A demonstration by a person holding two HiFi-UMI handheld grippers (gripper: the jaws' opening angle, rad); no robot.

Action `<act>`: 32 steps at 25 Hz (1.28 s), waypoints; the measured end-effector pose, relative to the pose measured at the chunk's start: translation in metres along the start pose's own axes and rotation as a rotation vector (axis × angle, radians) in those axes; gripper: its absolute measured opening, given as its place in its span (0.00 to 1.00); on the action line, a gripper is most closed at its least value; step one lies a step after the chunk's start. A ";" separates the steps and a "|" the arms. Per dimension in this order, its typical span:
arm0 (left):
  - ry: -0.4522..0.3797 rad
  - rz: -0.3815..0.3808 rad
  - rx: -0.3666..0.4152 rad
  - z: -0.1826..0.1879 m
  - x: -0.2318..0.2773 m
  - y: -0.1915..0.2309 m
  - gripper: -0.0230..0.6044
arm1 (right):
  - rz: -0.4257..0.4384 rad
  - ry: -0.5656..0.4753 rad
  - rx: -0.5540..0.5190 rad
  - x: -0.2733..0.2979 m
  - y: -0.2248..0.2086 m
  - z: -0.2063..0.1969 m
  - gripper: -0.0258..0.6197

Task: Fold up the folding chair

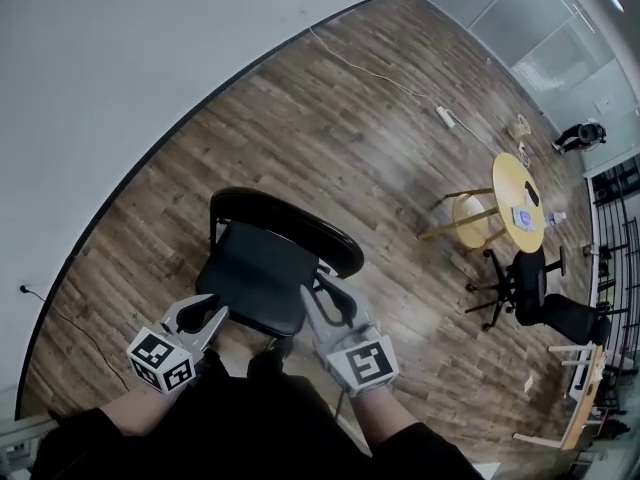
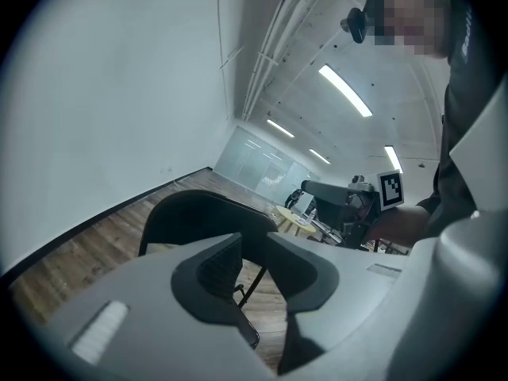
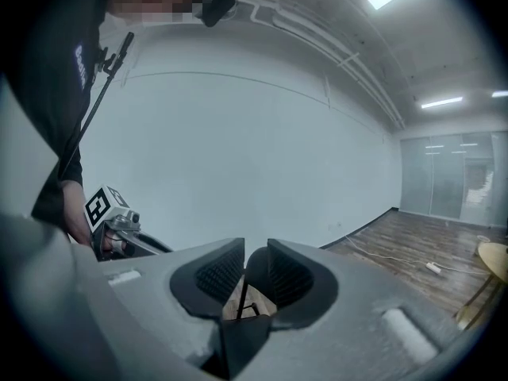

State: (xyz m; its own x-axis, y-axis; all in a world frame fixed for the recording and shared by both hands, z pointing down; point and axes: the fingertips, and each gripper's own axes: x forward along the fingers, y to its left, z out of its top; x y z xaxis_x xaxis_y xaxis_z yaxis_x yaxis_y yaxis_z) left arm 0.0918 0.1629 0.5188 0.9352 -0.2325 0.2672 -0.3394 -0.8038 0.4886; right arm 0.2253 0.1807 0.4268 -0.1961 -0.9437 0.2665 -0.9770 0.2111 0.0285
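Dark sleeves [image 1: 95, 430] fill the bottom of the head view, both forearms stretched forward and a little downward, one to either side of the folding chair [image 1: 252, 273]. Each hand carries a grey plastic tool with a white cube of black square markers riding on top. From where the person stands, the left tool [image 1: 210, 310] reaches toward the near left corner of the seat, its fingers angled inward. The right tool [image 1: 322, 292] lies along the seat's right side, its tips close under the end of the backrest [image 1: 295, 225]; whether it touches the frame I cannot tell.

Both tools stand slightly spread, pinching nothing. On the left one the dark ribbed pads [image 2: 221, 267] leave a narrow gap, and the backrest shows beyond it. On the right one the pads [image 3: 218, 275] sit nearly as close, with a rounded dark edge and a thin dark bar of the chair showing through the slot, neither squeezed.

That chair stands unfolded on the floor [image 1: 330, 118] near the white wall [image 1: 100, 78], seat level. It is black throughout: a flat, matte, squarish seat, a curved glossy backrest and a slim tubular frame. Brown wood-grain planks run underneath. Well apart, to the right, is a round yellow surface [image 1: 512, 180] on slanted legs, with a black office chair [image 1: 530, 290] just beside it
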 end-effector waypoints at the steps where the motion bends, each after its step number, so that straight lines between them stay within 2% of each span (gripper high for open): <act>1: 0.001 0.011 -0.015 -0.004 0.001 0.000 0.19 | 0.010 -0.004 -0.010 -0.001 -0.003 0.000 0.17; 9: 0.063 0.056 -0.083 -0.046 0.013 0.001 0.24 | 0.027 -0.013 -0.063 -0.002 -0.023 -0.004 0.17; 12: 0.085 0.052 -0.138 -0.065 0.016 0.007 0.25 | 0.022 -0.003 -0.082 0.003 -0.028 -0.006 0.17; 19: 0.195 0.033 -0.247 -0.134 0.026 0.026 0.32 | 0.002 0.043 -0.177 0.021 -0.037 -0.014 0.20; 26: 0.308 0.081 -0.445 -0.205 0.031 0.054 0.36 | 0.006 0.090 -0.280 0.044 -0.047 -0.017 0.22; 29: 0.322 0.101 -0.511 -0.226 0.032 0.065 0.37 | 0.022 0.109 -0.304 0.052 -0.048 -0.017 0.23; 32: 0.302 0.123 -0.593 -0.243 0.037 0.075 0.38 | 0.035 0.142 -0.331 0.057 -0.052 -0.022 0.23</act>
State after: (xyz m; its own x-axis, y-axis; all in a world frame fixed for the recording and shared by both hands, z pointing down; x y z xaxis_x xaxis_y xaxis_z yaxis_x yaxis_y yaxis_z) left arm 0.0763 0.2270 0.7671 0.8459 -0.0708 0.5286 -0.5206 -0.3244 0.7897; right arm 0.2673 0.1220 0.4620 -0.1930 -0.8945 0.4033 -0.8857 0.3357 0.3207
